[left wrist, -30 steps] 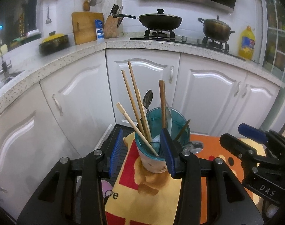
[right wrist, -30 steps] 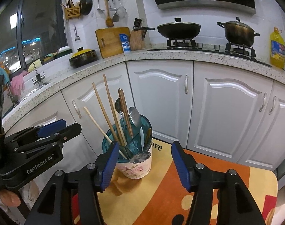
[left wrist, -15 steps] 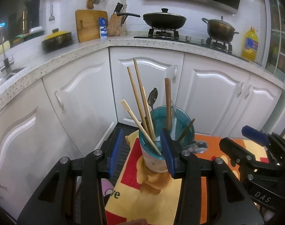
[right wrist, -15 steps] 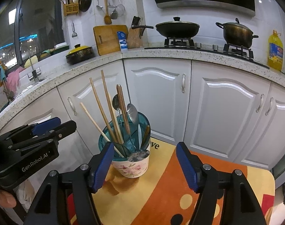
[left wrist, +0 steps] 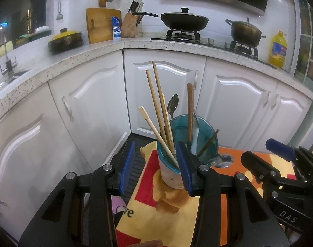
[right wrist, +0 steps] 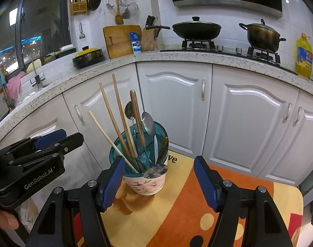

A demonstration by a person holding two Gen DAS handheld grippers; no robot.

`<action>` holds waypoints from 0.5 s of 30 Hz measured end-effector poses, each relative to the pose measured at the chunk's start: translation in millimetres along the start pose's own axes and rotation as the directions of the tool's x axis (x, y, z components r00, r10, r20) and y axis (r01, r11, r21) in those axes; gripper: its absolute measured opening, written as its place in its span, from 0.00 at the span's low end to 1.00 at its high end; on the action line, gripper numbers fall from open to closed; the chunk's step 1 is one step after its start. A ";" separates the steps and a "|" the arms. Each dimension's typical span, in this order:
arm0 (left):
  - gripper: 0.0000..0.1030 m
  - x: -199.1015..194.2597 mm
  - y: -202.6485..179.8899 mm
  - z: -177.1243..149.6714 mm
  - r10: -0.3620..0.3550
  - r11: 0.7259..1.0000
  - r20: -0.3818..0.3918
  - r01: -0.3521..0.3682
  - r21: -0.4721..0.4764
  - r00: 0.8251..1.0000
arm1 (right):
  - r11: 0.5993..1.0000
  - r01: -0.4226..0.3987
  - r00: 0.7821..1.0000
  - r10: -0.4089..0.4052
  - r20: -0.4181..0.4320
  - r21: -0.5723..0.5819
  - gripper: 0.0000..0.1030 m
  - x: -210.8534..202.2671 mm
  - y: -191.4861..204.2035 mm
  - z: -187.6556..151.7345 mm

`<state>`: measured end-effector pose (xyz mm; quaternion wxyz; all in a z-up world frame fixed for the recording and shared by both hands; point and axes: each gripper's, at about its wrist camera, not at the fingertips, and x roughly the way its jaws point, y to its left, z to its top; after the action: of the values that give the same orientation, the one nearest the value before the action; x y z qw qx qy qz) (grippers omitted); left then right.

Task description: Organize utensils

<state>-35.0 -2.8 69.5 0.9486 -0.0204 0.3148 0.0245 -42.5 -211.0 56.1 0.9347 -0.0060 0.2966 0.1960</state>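
Since chopsticks (right wrist: 115,123) and spoons (right wrist: 149,121) all stand in the teal holder (right wrist: 156,144) on the orange surface (right wrist: 187,205), sorting looks finished; the left gripper (left wrist: 154,164) and right gripper (right wrist: 159,181) gape empty; cabinets (right wrist: 173,107) crowd twelve o'clock, room lies at three.
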 end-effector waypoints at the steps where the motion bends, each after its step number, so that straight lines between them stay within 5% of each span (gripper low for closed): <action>1: 0.39 0.3 0.6 0.1 0.001 1.000 0.001 -0.001 -0.001 1.000 | 1.000 0.000 1.000 0.000 -0.002 -0.001 0.65 0.6 0.4 -0.1; 15: 0.39 -0.3 4.2 -0.7 -0.002 1.000 -0.006 0.002 -0.013 1.000 | 1.000 0.008 1.000 -0.008 -0.001 -0.010 0.66 1.9 4.7 1.7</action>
<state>-35.9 1.4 69.0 0.9475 -0.0270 0.3176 0.0256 -41.9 -205.7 57.0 0.9352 -0.0121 0.2962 0.1940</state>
